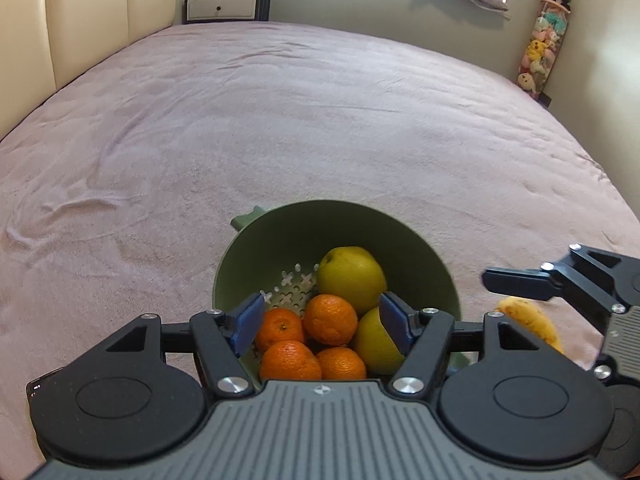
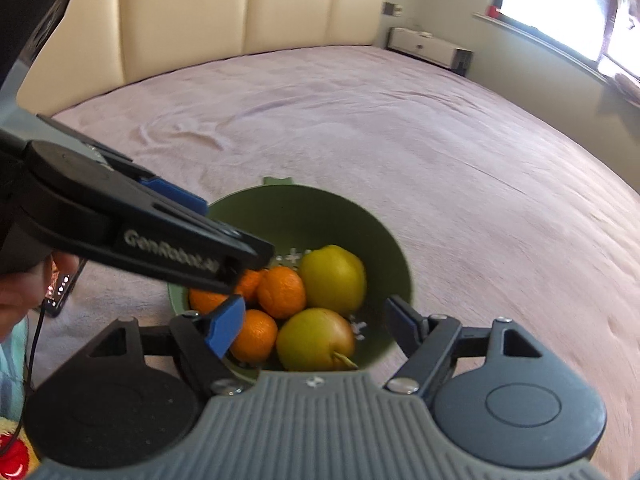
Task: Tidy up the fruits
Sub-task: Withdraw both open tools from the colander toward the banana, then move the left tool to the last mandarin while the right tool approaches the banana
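A green colander bowl (image 1: pixel 420 252) sits on the pink bed and holds several oranges (image 1: pixel 330 318) and two yellow-green pears (image 1: pixel 352 276). My left gripper (image 1: pixel 324 322) is open above the bowl's near side, with nothing between its blue pads. A yellow banana (image 1: pixel 532 322) lies on the bed right of the bowl, beneath the right gripper's finger. In the right wrist view my right gripper (image 2: pixel 316 330) is open over the same bowl (image 2: pixel 304 208), above a pear (image 2: pixel 314 338) and the oranges (image 2: pixel 280 292). The left gripper's arm crosses at the left.
The pink bedspread (image 1: pixel 280 120) stretches far ahead, with a cream headboard (image 2: pixel 240 8) behind. A phone (image 2: pixel 60 288) lies on the bed left of the bowl. A white cabinet (image 1: pixel 224 6) and a window are beyond the bed.
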Available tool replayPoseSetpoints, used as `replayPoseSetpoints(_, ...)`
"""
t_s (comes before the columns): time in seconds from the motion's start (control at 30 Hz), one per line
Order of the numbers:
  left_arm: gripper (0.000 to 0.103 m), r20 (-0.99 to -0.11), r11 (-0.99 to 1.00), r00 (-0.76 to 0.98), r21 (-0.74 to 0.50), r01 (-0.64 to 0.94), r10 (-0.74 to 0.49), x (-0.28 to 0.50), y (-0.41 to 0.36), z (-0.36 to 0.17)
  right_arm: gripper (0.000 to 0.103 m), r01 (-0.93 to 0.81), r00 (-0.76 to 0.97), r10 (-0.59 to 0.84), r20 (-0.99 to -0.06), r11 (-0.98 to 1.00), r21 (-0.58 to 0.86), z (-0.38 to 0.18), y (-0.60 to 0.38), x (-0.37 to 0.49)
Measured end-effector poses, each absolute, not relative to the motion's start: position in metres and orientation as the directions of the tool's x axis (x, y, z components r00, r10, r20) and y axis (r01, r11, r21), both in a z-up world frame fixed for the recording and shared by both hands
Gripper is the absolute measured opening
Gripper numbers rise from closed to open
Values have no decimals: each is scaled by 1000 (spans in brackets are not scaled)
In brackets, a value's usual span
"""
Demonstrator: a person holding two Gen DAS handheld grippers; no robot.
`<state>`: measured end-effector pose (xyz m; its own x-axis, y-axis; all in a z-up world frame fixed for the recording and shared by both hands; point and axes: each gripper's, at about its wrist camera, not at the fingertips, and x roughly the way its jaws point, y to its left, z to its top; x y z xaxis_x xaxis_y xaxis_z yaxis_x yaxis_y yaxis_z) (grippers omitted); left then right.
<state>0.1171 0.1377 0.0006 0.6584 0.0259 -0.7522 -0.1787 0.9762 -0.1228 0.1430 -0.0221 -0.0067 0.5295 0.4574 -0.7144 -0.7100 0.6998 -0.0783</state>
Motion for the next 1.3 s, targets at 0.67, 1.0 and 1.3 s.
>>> replayPoseSetpoints(0.67,78,-712,992,691,-67,108,-124,79,50,6,76,-346,644,250,-723,938,16,3,-139,96)
replayPoseSetpoints(1.0,77,-726,979,657,-155,135,-205,64,38,-19,74,-218,614,167,-772,975,38,-23,-167,85)
replayPoseSetpoints(1.3,73,-728,976,650,-151,155,-216,66,22,-37,66,-197,601,150,-785,980,37,-38,-183,84)
